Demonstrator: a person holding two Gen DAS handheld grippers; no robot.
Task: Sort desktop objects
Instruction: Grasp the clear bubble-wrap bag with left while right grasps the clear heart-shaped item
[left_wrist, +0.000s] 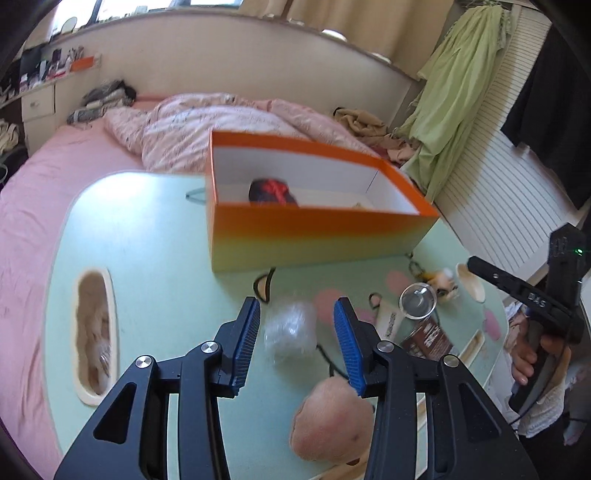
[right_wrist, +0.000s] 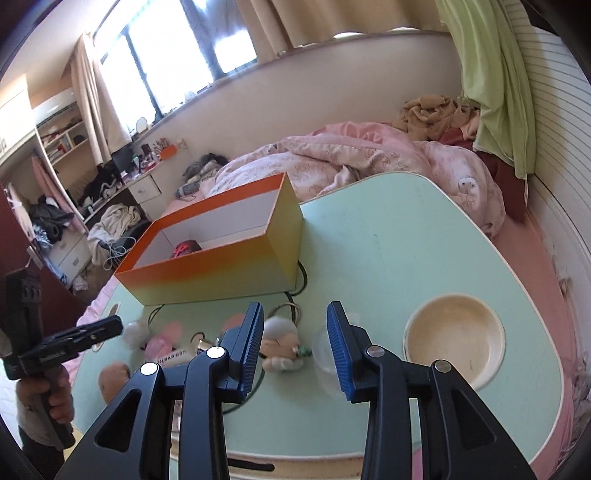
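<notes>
An orange-to-yellow open box (left_wrist: 314, 236) stands on the mint-green table (left_wrist: 147, 258) and holds a dark item with red straps (left_wrist: 271, 192). My left gripper (left_wrist: 297, 314) is open above a crumpled clear plastic wrap (left_wrist: 290, 332), its jaws on either side of it. A tan plush lump (left_wrist: 332, 417) lies under its right finger. My right gripper (right_wrist: 295, 321) is open above a small plush doll (right_wrist: 280, 347) and a clear round lid (right_wrist: 325, 354). The box (right_wrist: 221, 258) stands beyond it. The right gripper (left_wrist: 491, 277) also shows in the left wrist view.
A clear round lid (left_wrist: 417, 301), a plush keychain (left_wrist: 443, 284), a brown packet (left_wrist: 428, 338) and black cords (left_wrist: 264, 286) lie on the table's right part. The table has a round recess (right_wrist: 454, 343) and an oval slot (left_wrist: 94, 332). A pink bed (left_wrist: 37, 221) lies behind.
</notes>
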